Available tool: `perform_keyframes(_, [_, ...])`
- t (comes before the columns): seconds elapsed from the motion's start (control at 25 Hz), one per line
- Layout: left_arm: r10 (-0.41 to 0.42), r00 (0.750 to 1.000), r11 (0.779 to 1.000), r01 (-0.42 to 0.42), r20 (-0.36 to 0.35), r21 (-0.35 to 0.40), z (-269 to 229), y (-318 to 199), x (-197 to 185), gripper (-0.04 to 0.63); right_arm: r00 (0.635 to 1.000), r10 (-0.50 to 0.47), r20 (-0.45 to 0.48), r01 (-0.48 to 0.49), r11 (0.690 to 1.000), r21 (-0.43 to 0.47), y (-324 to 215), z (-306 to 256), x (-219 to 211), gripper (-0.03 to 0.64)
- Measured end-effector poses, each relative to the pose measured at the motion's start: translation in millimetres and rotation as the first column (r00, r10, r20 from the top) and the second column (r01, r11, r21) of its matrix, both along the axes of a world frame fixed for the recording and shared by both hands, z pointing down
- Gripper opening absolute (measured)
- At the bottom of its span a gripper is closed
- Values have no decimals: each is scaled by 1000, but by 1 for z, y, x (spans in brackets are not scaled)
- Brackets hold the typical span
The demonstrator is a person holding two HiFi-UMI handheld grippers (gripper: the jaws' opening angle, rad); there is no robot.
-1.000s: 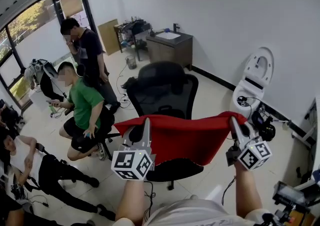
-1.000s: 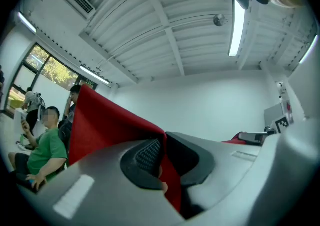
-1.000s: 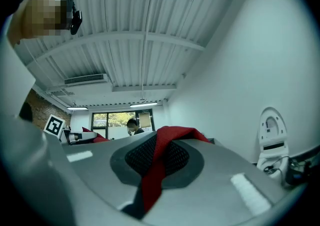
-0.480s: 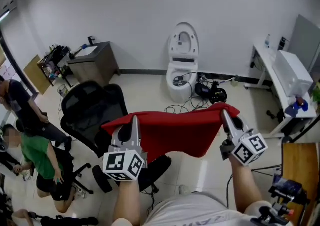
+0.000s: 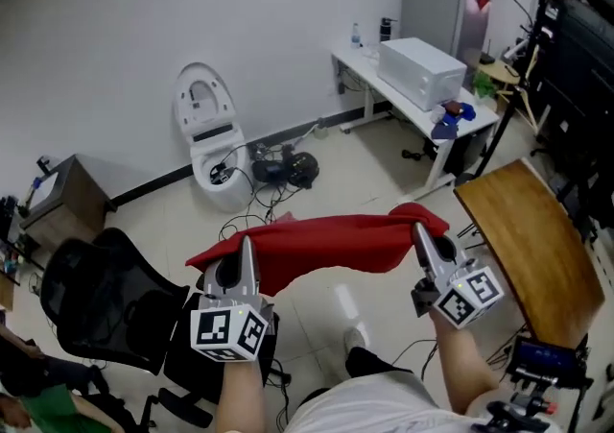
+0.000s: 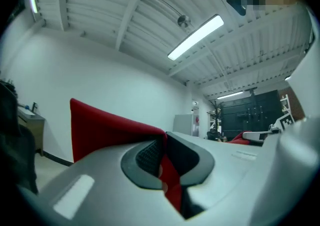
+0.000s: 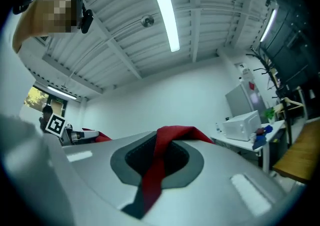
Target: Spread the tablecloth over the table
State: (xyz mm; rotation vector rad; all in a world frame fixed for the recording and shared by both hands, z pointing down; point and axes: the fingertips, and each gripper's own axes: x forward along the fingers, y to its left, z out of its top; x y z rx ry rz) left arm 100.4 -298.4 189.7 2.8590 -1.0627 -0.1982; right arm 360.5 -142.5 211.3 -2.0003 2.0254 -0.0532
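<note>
A red tablecloth (image 5: 326,244) hangs stretched in the air between my two grippers, sagging a little in the middle. My left gripper (image 5: 236,266) is shut on its left corner; in the left gripper view the red cloth (image 6: 107,127) is pinched between the jaws of that gripper (image 6: 162,162). My right gripper (image 5: 422,241) is shut on the right corner, and the right gripper view shows a red strip (image 7: 160,162) running through the jaws of the right gripper (image 7: 157,165). A brown wooden table (image 5: 532,249) stands to the right of the cloth.
A black office chair (image 5: 96,311) stands at lower left. A white toilet (image 5: 209,133) and tangled cables (image 5: 278,172) sit by the far wall. A white desk (image 5: 413,100) holds a white box (image 5: 422,71). Black stands (image 5: 576,66) fill the right edge.
The whole view has swung round to the right: the chair and the seated people have slid off to the left, and the white desk and wooden table have come in. Both grippers carried the cloth along.
</note>
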Motion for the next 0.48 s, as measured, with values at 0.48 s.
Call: perform_keyframes(0.48, [497, 868, 868, -497, 15, -13, 5, 109, 224, 21, 872, 489, -36, -488, 872, 26, 220, -3, 103, 20])
